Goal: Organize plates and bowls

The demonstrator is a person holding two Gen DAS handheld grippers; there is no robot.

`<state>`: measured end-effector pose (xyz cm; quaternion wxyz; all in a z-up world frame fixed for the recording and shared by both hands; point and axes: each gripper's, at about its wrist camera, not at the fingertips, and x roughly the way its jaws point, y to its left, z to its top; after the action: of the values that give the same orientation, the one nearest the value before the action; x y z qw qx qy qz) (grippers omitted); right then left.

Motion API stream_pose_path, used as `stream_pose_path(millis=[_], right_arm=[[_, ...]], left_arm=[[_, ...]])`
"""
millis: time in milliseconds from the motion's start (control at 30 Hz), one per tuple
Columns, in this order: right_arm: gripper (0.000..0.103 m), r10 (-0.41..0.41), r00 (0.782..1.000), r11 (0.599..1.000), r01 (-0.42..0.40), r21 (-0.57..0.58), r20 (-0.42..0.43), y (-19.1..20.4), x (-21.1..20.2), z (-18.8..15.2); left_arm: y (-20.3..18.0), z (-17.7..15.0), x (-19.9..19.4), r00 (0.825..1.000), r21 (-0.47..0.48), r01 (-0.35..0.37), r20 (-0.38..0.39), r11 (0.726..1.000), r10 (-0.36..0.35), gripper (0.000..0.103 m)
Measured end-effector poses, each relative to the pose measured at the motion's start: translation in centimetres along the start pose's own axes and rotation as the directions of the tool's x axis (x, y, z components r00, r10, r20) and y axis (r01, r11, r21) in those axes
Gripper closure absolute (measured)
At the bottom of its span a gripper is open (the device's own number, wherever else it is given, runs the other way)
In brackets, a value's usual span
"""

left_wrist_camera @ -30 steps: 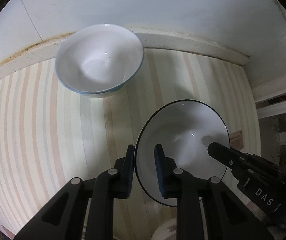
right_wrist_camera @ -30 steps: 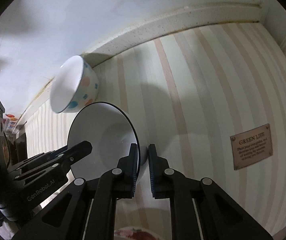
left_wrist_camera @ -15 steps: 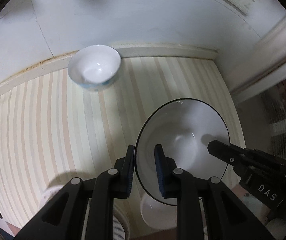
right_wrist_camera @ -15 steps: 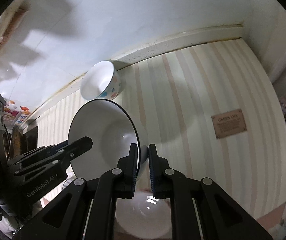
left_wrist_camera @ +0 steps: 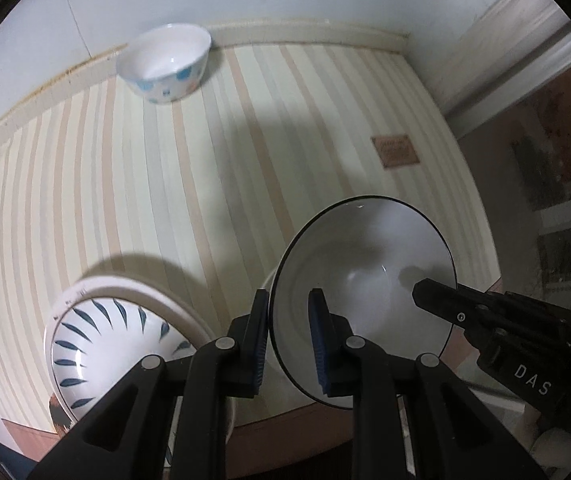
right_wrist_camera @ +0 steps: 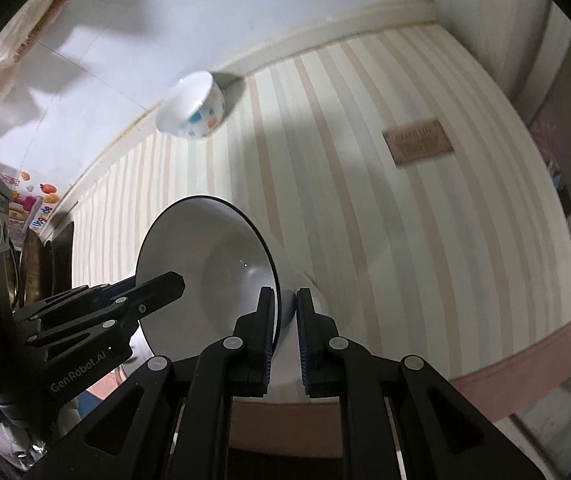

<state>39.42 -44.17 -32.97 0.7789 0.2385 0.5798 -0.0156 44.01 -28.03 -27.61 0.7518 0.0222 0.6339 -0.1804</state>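
Note:
A white bowl with a thin black rim (left_wrist_camera: 365, 292) (right_wrist_camera: 213, 272) hangs tilted above the striped tablecloth, held by both grippers. My left gripper (left_wrist_camera: 287, 312) is shut on its left rim, one pad inside and one outside. My right gripper (right_wrist_camera: 285, 304) is shut on the opposite rim; in the left wrist view it (left_wrist_camera: 437, 296) reaches in from the right. A white bowl with coloured spots (left_wrist_camera: 165, 64) (right_wrist_camera: 193, 108) stands far back against the wall. A bowl with blue leaf marks (left_wrist_camera: 97, 344) rests on a white plate (left_wrist_camera: 173, 300) near the front edge, left of my left gripper.
Another white dish (right_wrist_camera: 325, 308) lies on the cloth under the held bowl, mostly hidden. A brown label (left_wrist_camera: 395, 152) (right_wrist_camera: 417, 142) is sewn on the cloth at the right. The table's front edge (right_wrist_camera: 525, 344) runs close below the grippers; the wall bounds the back.
Both grippers have drawn back from the wall and risen slightly, carrying the black-rimmed bowl. The spotted bowl now looks farther away, and the leaf-marked bowl and front table edge have come into view.

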Motion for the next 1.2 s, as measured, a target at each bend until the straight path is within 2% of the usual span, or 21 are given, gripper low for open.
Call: stream_pose_path(millis=[400,733,1200], right_arm=[[0.091,-0.011,0.997,1.0,0.011,-0.002,-0.08,-1.0,3.6,-1.3],[0.091,-0.036,0.994,0.999,0.033,-0.026,-0.105,-0.9,4.8,-1.0],[0.09,-0.091,0.989,0.995,0.084,-0.059,-0.12,-0.8,6.0,-0.3]], left_arm=[[-0.3,-0.6,2.7,0.997,0.024,-0.059,-0.047,0.998,0.06,0.086],[-0.3,-0.9,4.1,0.993,0.036,-0.091,-0.073,0.995,0.094,0.086],[-0.4,-0.5,4.5,0.99,0.048,-0.09,-0.102,0.995,0.095,0.085]])
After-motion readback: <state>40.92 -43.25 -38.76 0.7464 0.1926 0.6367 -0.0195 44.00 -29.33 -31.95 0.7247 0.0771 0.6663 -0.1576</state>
